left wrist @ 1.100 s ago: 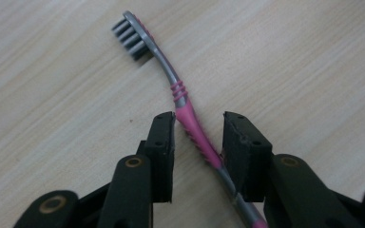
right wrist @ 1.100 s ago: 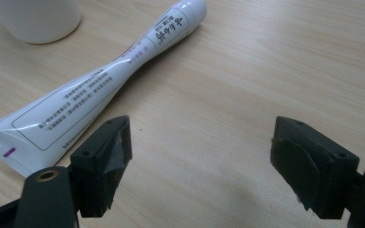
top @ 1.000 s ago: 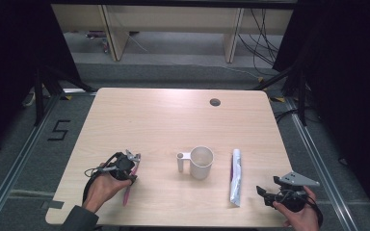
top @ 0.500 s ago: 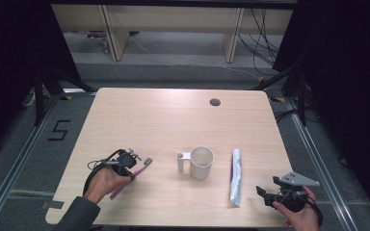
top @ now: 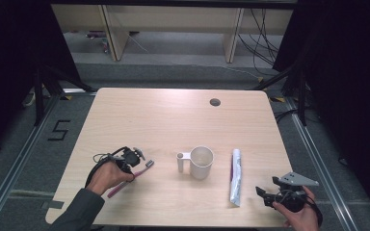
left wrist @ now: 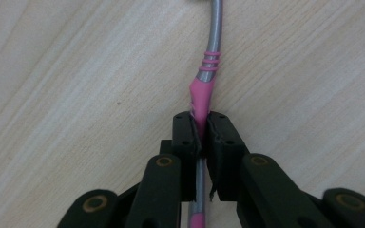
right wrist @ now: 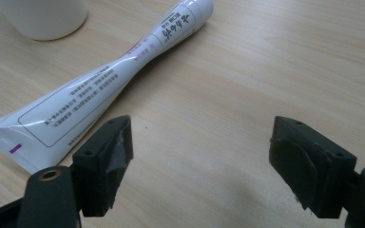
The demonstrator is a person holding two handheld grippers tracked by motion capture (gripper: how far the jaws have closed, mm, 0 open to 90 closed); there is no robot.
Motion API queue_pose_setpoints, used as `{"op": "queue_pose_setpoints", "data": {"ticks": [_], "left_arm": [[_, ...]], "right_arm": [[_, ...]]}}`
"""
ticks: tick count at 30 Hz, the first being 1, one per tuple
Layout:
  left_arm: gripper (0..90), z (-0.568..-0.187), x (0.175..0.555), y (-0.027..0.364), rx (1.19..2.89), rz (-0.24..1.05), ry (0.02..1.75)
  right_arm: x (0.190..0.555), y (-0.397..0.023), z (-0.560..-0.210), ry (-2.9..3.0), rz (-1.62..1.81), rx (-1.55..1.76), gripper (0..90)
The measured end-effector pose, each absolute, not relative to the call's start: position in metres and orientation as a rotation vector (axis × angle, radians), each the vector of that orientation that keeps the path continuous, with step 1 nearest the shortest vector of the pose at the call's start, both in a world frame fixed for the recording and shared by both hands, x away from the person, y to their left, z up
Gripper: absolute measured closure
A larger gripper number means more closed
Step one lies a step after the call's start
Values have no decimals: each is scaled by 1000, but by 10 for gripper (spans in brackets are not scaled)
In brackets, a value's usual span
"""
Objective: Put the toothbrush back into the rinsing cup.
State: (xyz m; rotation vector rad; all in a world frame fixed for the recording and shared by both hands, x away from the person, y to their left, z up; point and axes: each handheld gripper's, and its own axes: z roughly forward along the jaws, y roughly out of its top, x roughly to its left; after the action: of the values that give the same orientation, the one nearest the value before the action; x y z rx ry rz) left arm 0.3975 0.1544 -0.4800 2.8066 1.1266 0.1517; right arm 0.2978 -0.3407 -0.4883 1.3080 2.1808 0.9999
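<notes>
The toothbrush has just been clamped by the closing left hand-held gripper; a lift toward the cup at 3 o'clock seems next. The right hand-held gripper is held wide.

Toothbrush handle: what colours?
Pink and grey toothbrush, with pink rings on the grey part; clearest in the left gripper view.

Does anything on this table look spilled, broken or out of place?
Nothing stands out. The white mug stands upright, the toothpaste tube lies flat and intact, and the left gripper grips the pink toothbrush cleanly. No spills on the table.
</notes>
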Motion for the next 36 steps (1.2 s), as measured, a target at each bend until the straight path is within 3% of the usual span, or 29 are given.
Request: {"op": "queue_pose_setpoints", "data": {"ticks": [16, 26, 36], "left_arm": [[828, -478, 397, 152, 2846, 173, 1026], [828, -453, 395, 163, 2652, 208, 1010], [828, -431, 392, 168, 2400, 329, 976]], "right_arm": [[298, -340, -489, 2182, 1022, 1316, 239], [297, -341, -488, 2168, 1019, 1324, 239], [297, -341, -488, 2183, 1017, 1336, 239]]}}
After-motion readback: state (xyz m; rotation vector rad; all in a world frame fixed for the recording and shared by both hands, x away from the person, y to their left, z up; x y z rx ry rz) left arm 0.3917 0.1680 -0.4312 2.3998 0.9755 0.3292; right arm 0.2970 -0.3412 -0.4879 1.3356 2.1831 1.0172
